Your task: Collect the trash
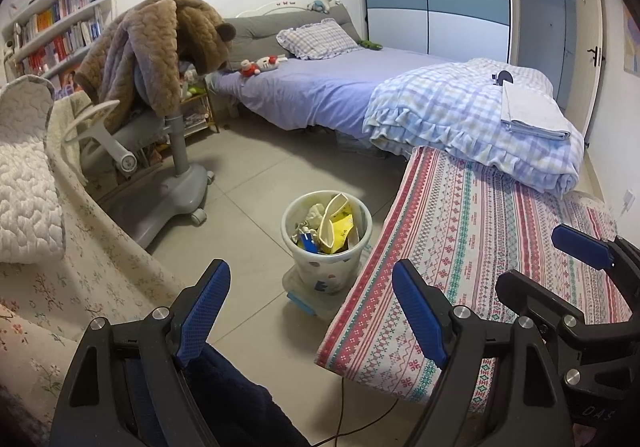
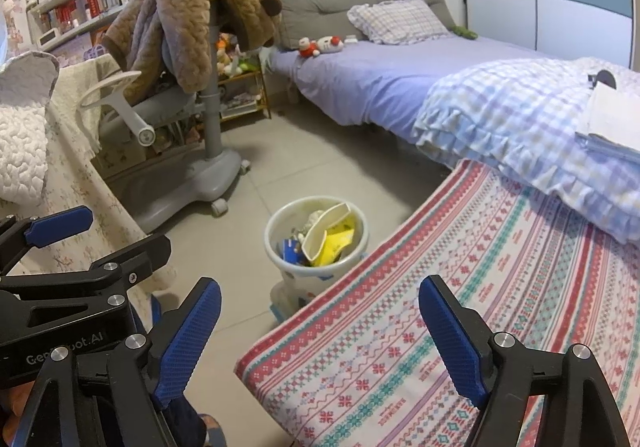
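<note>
A white trash bin (image 1: 325, 270) (image 2: 294, 275) stands on the tiled floor, beside the corner of a patterned cloth surface. It holds several pieces of trash (image 1: 338, 225) (image 2: 328, 233): yellow wrappers, a cream carton, crumpled paper, something blue. My left gripper (image 1: 312, 309) is open and empty, held above the floor just short of the bin. My right gripper (image 2: 320, 331) is also open and empty, over the edge of the patterned cloth (image 2: 460, 287). Each gripper shows at the side of the other's view.
A grey rolling chair (image 1: 160, 151) draped with brown blankets stands left of the bin. A purple bed (image 1: 340, 87) with a checked quilt fills the back right. A floral-covered surface (image 1: 80, 267) runs along the left. Bare tiles (image 1: 248, 175) lie between chair, bed and bin.
</note>
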`<state>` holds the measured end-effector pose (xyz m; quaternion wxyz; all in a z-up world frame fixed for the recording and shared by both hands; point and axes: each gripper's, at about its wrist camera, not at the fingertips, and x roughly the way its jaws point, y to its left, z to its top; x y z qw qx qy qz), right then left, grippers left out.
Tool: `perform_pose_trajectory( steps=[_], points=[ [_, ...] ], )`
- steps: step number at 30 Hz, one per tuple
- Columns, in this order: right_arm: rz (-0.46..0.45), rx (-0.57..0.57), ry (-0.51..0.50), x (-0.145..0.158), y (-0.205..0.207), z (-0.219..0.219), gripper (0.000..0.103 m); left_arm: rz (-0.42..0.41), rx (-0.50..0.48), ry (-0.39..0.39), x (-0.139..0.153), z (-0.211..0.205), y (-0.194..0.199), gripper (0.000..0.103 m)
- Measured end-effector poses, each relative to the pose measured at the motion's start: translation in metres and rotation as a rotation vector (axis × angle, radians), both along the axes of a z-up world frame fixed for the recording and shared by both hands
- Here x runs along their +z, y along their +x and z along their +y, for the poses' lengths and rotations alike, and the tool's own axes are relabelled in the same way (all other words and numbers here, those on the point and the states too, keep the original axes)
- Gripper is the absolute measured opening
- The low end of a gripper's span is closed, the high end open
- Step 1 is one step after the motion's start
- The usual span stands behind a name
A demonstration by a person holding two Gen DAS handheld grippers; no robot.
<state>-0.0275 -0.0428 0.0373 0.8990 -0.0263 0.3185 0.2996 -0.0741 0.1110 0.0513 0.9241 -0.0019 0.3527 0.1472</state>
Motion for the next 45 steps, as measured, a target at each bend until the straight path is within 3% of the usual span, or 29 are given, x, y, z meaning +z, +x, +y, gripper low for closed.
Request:
perform_pose_trajectory(
  steps=[45],
  points=[
    [0.022, -0.022, -0.015, -0.007, 0.006, -0.002, 0.086, 0.040, 0.014, 0.001, -0.009, 0.006, 0.010, 0.085]
  ],
)
